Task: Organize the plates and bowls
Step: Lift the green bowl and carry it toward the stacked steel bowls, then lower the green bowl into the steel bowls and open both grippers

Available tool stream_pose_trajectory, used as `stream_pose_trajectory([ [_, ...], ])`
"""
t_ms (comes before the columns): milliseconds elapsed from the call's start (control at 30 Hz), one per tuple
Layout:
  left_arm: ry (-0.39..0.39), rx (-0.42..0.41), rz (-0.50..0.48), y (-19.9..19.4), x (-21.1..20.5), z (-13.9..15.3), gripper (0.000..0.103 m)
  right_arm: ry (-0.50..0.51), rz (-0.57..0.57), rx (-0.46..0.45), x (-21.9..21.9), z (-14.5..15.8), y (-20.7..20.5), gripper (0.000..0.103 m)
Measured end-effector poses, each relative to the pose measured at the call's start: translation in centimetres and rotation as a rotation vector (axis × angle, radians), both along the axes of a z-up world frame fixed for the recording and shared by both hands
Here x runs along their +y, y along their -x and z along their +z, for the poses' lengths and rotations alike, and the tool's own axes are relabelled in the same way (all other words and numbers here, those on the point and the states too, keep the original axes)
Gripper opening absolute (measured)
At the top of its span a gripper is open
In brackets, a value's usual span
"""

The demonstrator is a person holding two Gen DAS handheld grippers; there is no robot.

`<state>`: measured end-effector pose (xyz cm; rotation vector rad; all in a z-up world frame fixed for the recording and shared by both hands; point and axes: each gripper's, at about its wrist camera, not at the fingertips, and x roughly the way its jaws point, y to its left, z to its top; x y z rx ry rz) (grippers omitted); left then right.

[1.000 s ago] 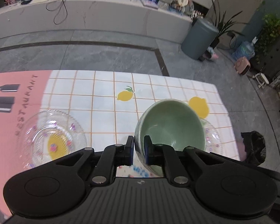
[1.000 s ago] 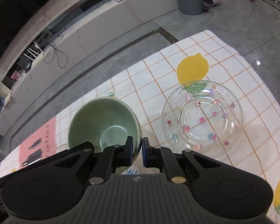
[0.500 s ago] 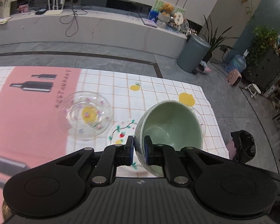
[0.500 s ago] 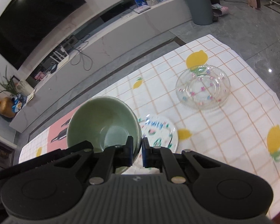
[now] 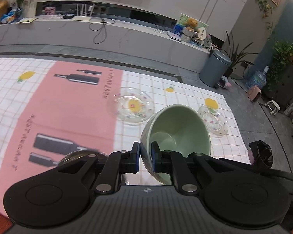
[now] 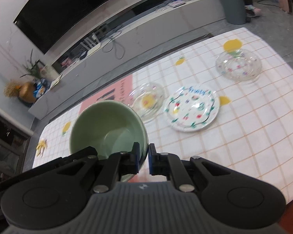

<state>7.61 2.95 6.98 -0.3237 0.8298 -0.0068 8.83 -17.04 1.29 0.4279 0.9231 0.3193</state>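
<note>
Pink panel of the tablecloth (image 5: 72, 105) at far left, printed with dark bottles and the word "RESTAURANT" twice (letters smeared, partly readable). White checked cloth with yellow lemons to its right. Near the boundary of pink and white, a clear glass plate (image 5: 131, 106) with small coloured dots, lying flat; also seen in the right wrist view (image 6: 148, 101).

Just right of that, in the right wrist view, a white painted plate (image 6: 192, 110) with cherries, green vine and blue lettering on its far rim (blurred, unreadable). Near the table's far right corner, a second clear glass dish (image 6: 238, 66), also visible from the left wrist (image 5: 213, 120), close to the right table edge.

Green bowl (image 5: 175, 132) raised above the table, tilted, mouth toward the cameras. Left gripper (image 5: 145, 157) pinched onto its rim, one pad outside, one inside. Right gripper (image 6: 144, 159) likewise clamped on the rim of the same bowl (image 6: 105, 124), inner pad inside the bowl, outer pad outside.

Open checked cloth to the right front of the painted plate, nothing standing there up to the front edge. Grey bin (image 5: 214, 70) on the floor beyond the far right corner.
</note>
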Motion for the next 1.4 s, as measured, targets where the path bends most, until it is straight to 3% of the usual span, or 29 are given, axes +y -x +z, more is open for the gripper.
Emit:
stream_pose_trajectory([
  [367,0.023,0.008,0.082,3.5,4.8,-0.6,0.013,-0.008,0.121,0.012,4.8,-0.3,1.7,0.007],
  [833,0.073,0.135,0.091,4.4,8.2,-4.6,0.013,0.039,0.196,0.123,8.1,-3.1,1.3,0.007],
  [1167,0.016,0.208,0.08,3.7,8.5,-7.1,0.014,0.051,0.231,0.187,9.3,-5.7,0.1,0.006],
  [1400,-0.042,0.224,0.057,3.2,8.0,-7.1,0.016,0.103,0.257,0.186,10.3,-6.6,-0.3,0.006],
])
